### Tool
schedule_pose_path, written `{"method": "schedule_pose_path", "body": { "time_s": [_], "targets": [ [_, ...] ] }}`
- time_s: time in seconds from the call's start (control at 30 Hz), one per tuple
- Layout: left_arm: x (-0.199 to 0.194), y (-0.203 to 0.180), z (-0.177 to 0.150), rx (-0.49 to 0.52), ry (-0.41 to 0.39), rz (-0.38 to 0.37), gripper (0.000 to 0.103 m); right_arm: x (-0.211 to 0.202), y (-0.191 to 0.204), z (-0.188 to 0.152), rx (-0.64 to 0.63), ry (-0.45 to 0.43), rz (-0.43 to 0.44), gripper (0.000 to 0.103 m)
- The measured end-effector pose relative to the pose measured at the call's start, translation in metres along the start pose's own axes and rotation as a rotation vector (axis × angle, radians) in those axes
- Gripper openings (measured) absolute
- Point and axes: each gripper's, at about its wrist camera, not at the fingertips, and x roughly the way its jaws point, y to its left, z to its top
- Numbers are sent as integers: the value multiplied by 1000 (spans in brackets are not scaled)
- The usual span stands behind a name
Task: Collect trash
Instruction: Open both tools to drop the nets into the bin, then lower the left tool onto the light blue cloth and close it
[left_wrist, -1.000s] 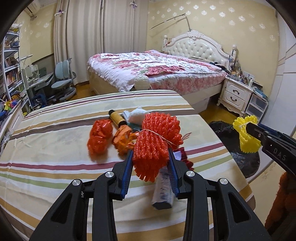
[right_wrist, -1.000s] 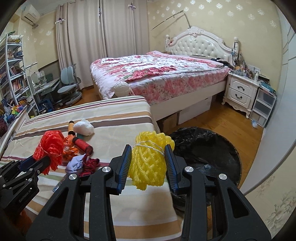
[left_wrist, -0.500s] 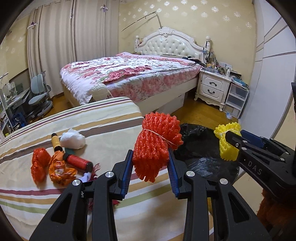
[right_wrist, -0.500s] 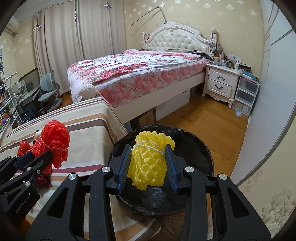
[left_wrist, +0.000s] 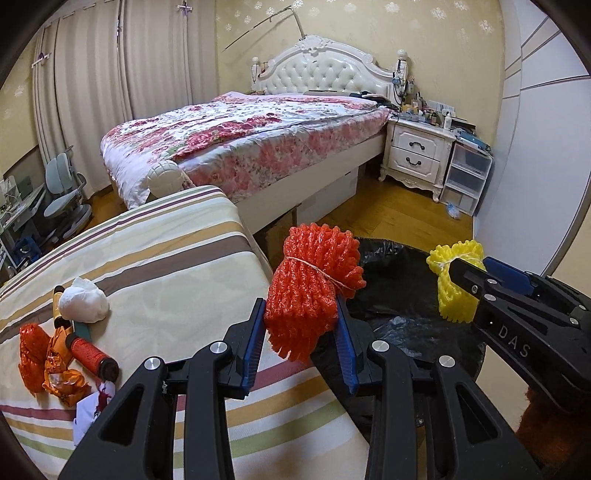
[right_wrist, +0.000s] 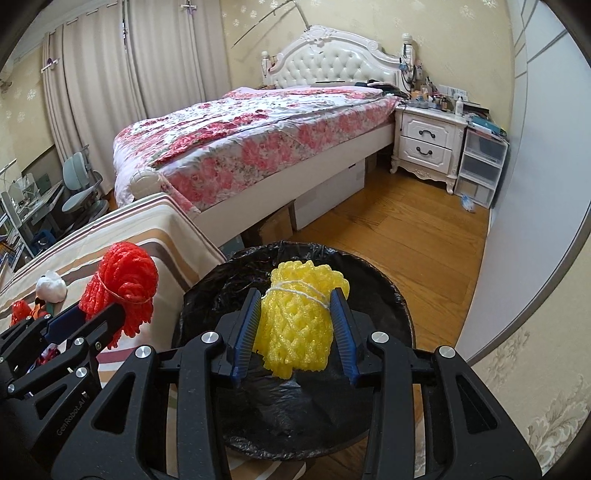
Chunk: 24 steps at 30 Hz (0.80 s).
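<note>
My left gripper (left_wrist: 300, 325) is shut on an orange-red foam net bundle (left_wrist: 314, 284), held at the right edge of the striped table, beside the bin. My right gripper (right_wrist: 295, 325) is shut on a yellow foam net bundle (right_wrist: 299, 317), held above the open black-lined trash bin (right_wrist: 384, 295). The bin also shows in the left wrist view (left_wrist: 402, 273), with the yellow bundle (left_wrist: 452, 284) over it. The red bundle shows at the left of the right wrist view (right_wrist: 122, 280).
On the striped table (left_wrist: 159, 258) lie a white wad (left_wrist: 83, 301), a red spool (left_wrist: 92, 354), orange wrappers (left_wrist: 59, 369) and a small red net (left_wrist: 31, 350). A floral bed (left_wrist: 251, 136), nightstand (left_wrist: 417, 155) and wood floor (right_wrist: 406, 236) lie beyond.
Both grippers swung right, away from the table's trash pile, carrying their bundles. The yellow bundle now hangs over the bin and the red one has reached the table's edge.
</note>
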Motion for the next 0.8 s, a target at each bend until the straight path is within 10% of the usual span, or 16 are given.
{"method": "schedule_pose_path", "body": {
  "time_s": [0.3, 0.8],
  "targets": [
    [6, 3, -3, -19, 26, 8, 71, 8, -9, 0, 35, 7, -31, 58],
    [-41, 43, -31, -48, 36, 99, 75, -20, 23, -25, -4, 35, -12, 66]
  ]
}}
